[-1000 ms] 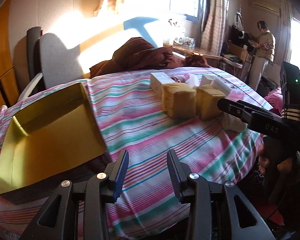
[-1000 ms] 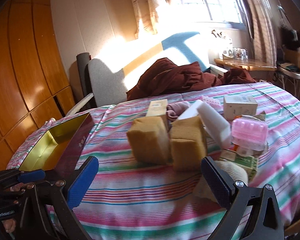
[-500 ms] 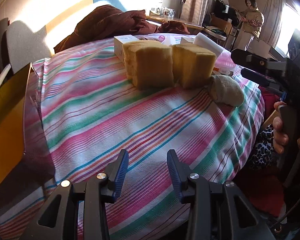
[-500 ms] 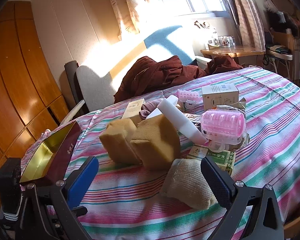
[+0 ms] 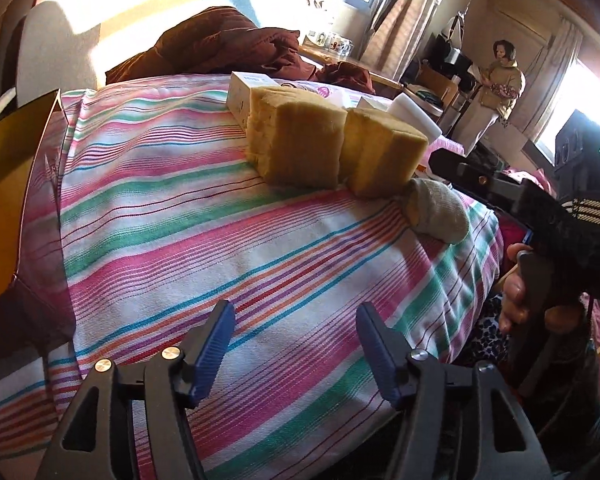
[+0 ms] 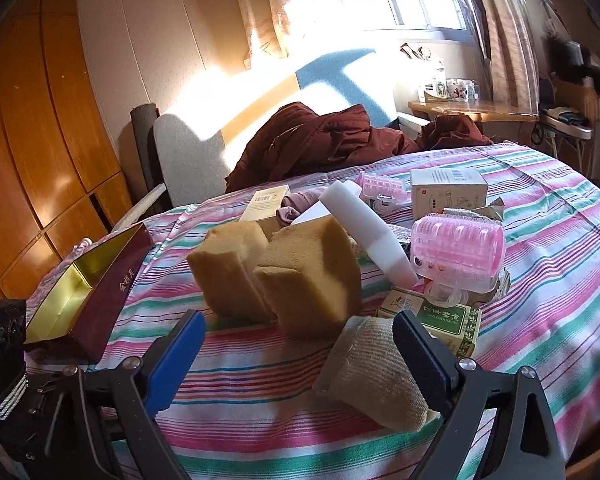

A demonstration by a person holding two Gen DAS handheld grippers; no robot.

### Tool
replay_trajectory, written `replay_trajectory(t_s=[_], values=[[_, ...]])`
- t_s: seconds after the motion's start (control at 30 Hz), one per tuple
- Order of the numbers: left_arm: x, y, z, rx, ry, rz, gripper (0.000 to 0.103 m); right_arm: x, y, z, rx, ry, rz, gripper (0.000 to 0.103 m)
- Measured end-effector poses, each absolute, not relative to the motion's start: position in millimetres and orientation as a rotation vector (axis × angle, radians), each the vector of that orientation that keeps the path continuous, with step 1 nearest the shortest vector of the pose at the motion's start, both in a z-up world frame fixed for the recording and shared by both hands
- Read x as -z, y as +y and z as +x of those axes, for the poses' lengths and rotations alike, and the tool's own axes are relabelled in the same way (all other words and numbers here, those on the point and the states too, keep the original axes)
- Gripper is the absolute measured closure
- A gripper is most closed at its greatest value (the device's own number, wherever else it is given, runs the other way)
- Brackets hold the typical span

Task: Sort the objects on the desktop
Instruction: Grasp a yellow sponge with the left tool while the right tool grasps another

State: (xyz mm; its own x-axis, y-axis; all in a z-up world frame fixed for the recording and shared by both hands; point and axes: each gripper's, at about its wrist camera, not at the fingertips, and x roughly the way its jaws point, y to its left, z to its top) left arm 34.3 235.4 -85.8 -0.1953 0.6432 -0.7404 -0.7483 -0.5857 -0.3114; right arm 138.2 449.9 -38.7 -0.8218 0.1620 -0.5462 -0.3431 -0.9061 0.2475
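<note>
The right tool (image 6: 296,356), its blue-padded jaws spread wide and holding nothing, hung low over the near edge of the table draped in a pink, green and white striped cloth (image 6: 540,320). Just ahead of it, partly between the jaws, lay a rolled beige knitted sock (image 6: 364,376). The sock looked soft and light, likely to squash under pressure, so a firm pinch across its thick middle seemed the safest hold.

Behind the sock stood two tan foam sponge blocks (image 6: 276,272), touching each other, equally light and springy by appearance. Beyond them a white plastic tube (image 6: 364,228) leaned across a pink ribbed plastic roller (image 6: 458,252), a green printed carton (image 6: 444,318) and two small cardboard boxes. These rigid pieces would probably resist the pads better but might slip.

The left tool (image 5: 296,340), also open and empty, hovered over bare cloth nearer the open maroon box with a gold lining (image 6: 80,300), well apart from the pile. That box appeared the likely destination. A second person (image 5: 496,92) stood at the room's far side.
</note>
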Motion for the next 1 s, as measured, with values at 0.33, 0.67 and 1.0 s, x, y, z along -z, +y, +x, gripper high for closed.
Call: replay_trajectory(t_s=[0.33, 0.67, 1.0], values=[[57.6, 265.7, 18.7, -1.959, 0.191, -1.031, 0.039, 26.6, 443.9, 130.8, -2.741, 0.373, -0.780, 0.032], [51.7, 315.9, -20.8, -1.933, 0.123, -1.067, 0.039, 35.2, 445.8, 113.8, -2.732, 0.329, -0.825, 0.036], [51.9, 343.7, -33.0, -1.967, 0.134, -1.057, 0.039, 47.2, 446.3, 112.6, -2.714, 0.238, -0.859, 0.034]])
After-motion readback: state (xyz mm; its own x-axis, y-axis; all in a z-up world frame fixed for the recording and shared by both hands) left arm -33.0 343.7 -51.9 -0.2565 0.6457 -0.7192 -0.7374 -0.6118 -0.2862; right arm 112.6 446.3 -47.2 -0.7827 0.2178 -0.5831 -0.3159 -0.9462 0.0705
